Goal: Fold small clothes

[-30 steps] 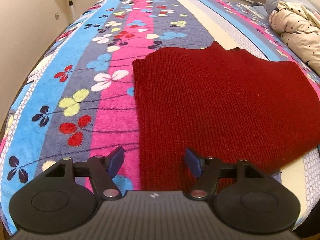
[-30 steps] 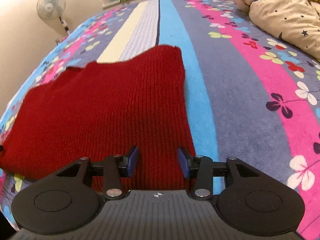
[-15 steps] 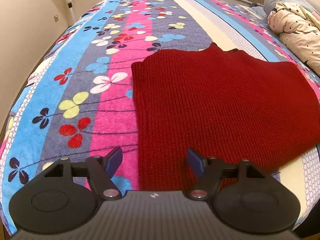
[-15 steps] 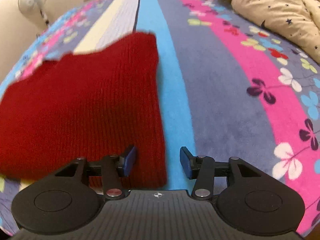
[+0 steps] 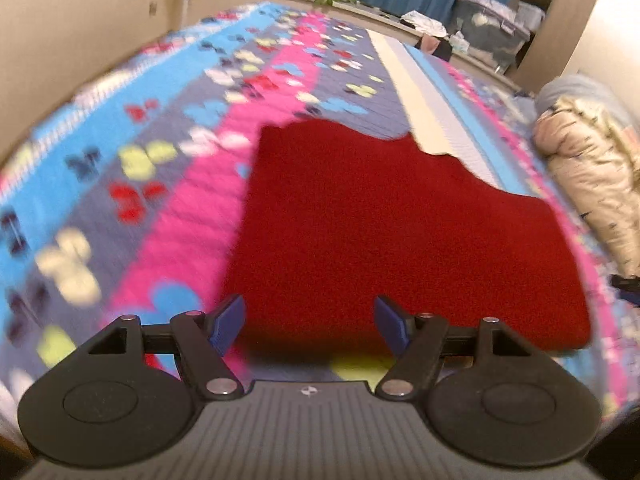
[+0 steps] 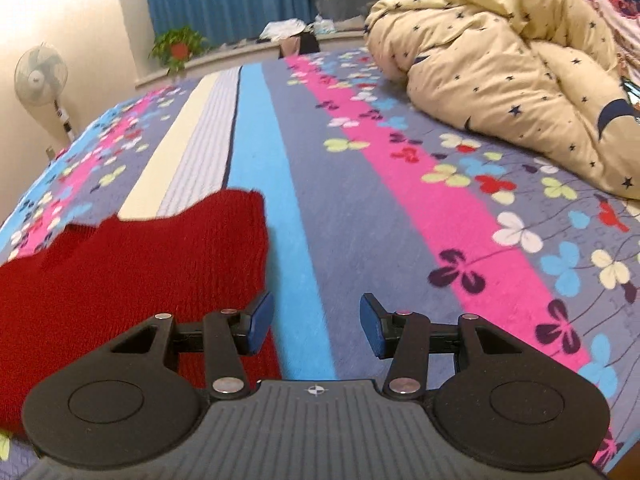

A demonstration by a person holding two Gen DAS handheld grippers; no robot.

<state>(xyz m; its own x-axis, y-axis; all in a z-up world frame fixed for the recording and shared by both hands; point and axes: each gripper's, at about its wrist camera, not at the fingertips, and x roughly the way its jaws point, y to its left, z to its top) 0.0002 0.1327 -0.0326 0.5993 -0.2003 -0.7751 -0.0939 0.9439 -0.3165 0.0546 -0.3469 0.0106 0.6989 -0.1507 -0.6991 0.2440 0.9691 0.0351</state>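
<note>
Left wrist view: left gripper (image 5: 310,326) fingers spread wide, holding nothing, positioned over the near edge of the red knit sweater (image 5: 400,232), which lies flat on the striped floral bedspread (image 5: 120,200); picture blurred

Right wrist view: right gripper (image 6: 316,326) fingers spread, empty, just beside the sweater's (image 6: 140,272) right edge; star-print duvet (image 6: 520,80) well apart
</note>
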